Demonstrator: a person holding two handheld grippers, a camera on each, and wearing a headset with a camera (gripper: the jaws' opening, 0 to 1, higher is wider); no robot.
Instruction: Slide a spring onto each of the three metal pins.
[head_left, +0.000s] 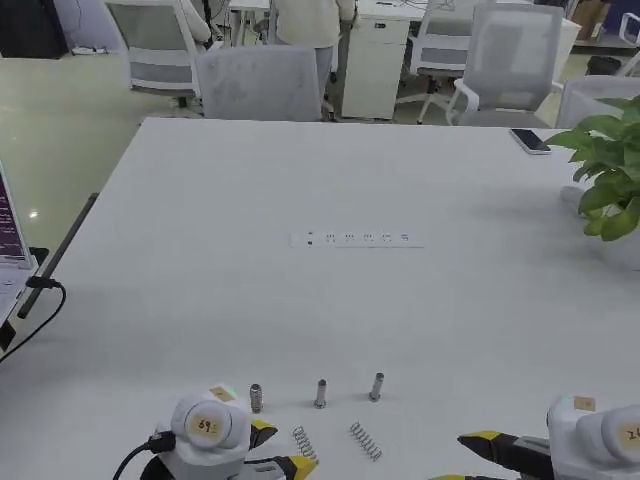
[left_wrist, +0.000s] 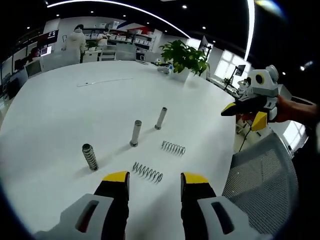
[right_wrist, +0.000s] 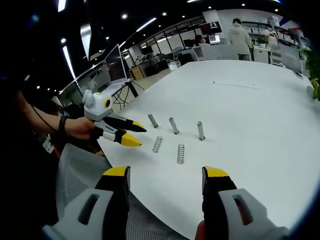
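Three metal pins stand in a row near the table's front edge. The left pin (head_left: 256, 397) wears a spring (left_wrist: 90, 156). The middle pin (head_left: 320, 393) and the right pin (head_left: 376, 386) are bare. Two loose springs lie in front of them: one (head_left: 304, 442) close to my left gripper (head_left: 280, 450), the other (head_left: 365, 440) further right. My left gripper (left_wrist: 155, 178) is open just behind the nearer spring (left_wrist: 147, 172), holding nothing. My right gripper (head_left: 470, 455) sits at the lower right, open and empty (right_wrist: 166, 172), well back from the springs (right_wrist: 180, 153).
A white power strip (head_left: 355, 240) lies at mid-table. A potted plant (head_left: 608, 165) and a phone (head_left: 529, 141) are at the far right. A laptop and a black cable (head_left: 40, 300) sit at the left edge. Office chairs (head_left: 262, 85) stand beyond the far edge.
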